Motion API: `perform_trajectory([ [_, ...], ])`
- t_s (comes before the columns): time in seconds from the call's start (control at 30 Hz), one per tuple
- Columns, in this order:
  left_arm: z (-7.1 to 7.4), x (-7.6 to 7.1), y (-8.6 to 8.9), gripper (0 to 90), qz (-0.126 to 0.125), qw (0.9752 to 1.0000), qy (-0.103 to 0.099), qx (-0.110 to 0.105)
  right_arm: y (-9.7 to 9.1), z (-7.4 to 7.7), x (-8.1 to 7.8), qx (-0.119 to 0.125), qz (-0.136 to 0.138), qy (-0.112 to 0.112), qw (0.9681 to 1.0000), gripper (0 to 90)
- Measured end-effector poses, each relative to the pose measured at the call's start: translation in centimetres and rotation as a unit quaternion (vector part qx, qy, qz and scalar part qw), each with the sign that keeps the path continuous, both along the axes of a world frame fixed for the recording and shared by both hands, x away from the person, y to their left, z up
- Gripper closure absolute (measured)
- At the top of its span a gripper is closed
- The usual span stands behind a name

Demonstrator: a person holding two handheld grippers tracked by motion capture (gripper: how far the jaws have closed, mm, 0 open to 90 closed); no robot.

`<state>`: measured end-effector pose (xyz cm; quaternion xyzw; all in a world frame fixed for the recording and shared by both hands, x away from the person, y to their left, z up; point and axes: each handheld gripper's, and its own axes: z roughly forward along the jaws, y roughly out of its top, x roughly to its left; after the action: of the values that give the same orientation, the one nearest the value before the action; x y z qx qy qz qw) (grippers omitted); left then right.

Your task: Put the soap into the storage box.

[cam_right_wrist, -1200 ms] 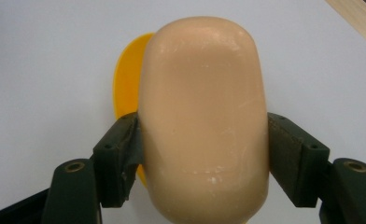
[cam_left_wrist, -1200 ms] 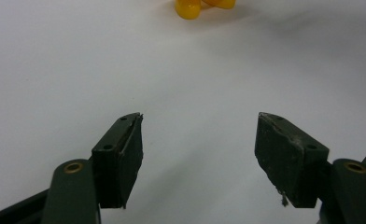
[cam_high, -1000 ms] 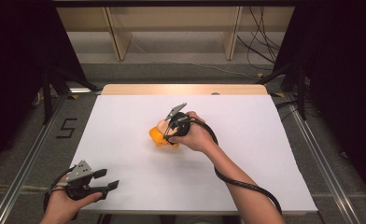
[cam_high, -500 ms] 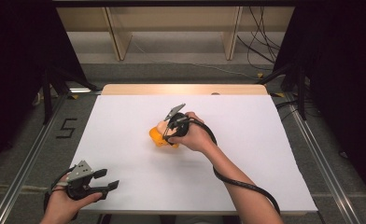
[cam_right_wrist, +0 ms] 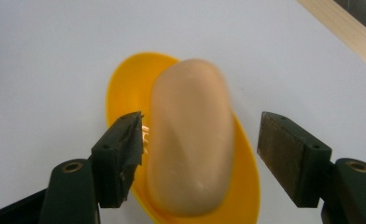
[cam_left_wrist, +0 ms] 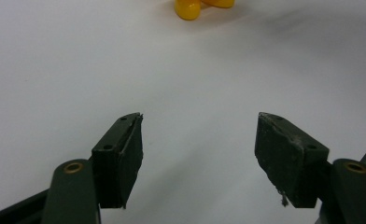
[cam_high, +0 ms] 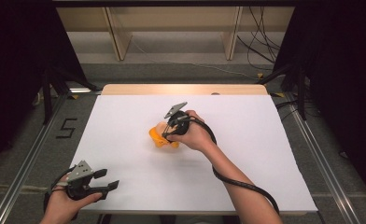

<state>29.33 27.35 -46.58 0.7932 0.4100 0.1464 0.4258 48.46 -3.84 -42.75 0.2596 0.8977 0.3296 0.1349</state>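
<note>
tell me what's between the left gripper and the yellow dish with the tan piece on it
Nothing: in the high view only bare white table cover separates the left gripper from the yellow dish; the left gripper view shows the same.

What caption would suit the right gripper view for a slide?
Open right hand-held gripper straddling a beige oval block lying in a yellow dish on the white table.
</note>
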Motion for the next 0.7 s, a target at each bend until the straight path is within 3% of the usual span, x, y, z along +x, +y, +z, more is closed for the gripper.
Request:
perform_trajectory([
  [0.17,0.0,0.0,-0.1,32.1,0.001,1.0,0.0,-0.003,-0.1,0.3,0.0,-0.003,0.007,-0.002,1.0,32.4],
  [0.27,0.0,0.0,0.0,32.1,-0.001,1.0,0.003,-0.003,-0.3,0.3,-0.3,0.003,-0.007,0.014,0.9999,35.3],
  [0.3,0.0,0.0,-0.1,32.1,-0.001,1.0,0.002,-0.002,-0.6,0.2,-0.4,0.003,0.006,-0.005,1.0,40.3],
  [0.4,0.0,0.0,0.0,32.1,-0.001,1.0,0.002,-0.003,-1.0,0.5,-0.8,0.008,0.004,-0.008,0.9999,45.9],
  [0.47,0.0,0.0,0.0,32.2,0.003,0.9999,0.007,-0.007,-1.4,0.7,-1.3,0.013,0.003,-0.013,0.9998,55.3],
  [0.5,0.0,0.0,0.0,32.2,0.001,1.0,-0.002,-0.002,-2.1,1.0,-2.1,0.007,0.004,-0.017,0.9998,62.7],
  [0.53,0.0,0.0,0.0,32.1,0.001,1.0,-0.002,-0.002,-2.1,1.0,-2.1,0.007,0.004,-0.017,0.9998,62.7],
  [0.57,0.0,0.0,0.0,32.2,0.003,1.0,0.002,-0.006,-3.0,1.3,-3.2,0.005,-0.003,0.001,1.0,66.7],
  [0.6,0.0,0.0,0.0,32.1,0.003,1.0,0.002,-0.006,-3.0,1.3,-3.2,0.005,-0.003,0.001,1.0,66.7],
  [0.67,0.0,0.0,-0.1,32.1,0.001,1.0,0.0,-0.004,-3.9,1.2,-3.7,-0.005,0.007,-0.019,0.9998,69.5],
  [0.7,0.0,0.0,-0.1,32.2,0.004,1.0,0.0,-0.001,-4.4,1.2,-4.3,-0.005,0.0,-0.014,0.9999,70.2],
])
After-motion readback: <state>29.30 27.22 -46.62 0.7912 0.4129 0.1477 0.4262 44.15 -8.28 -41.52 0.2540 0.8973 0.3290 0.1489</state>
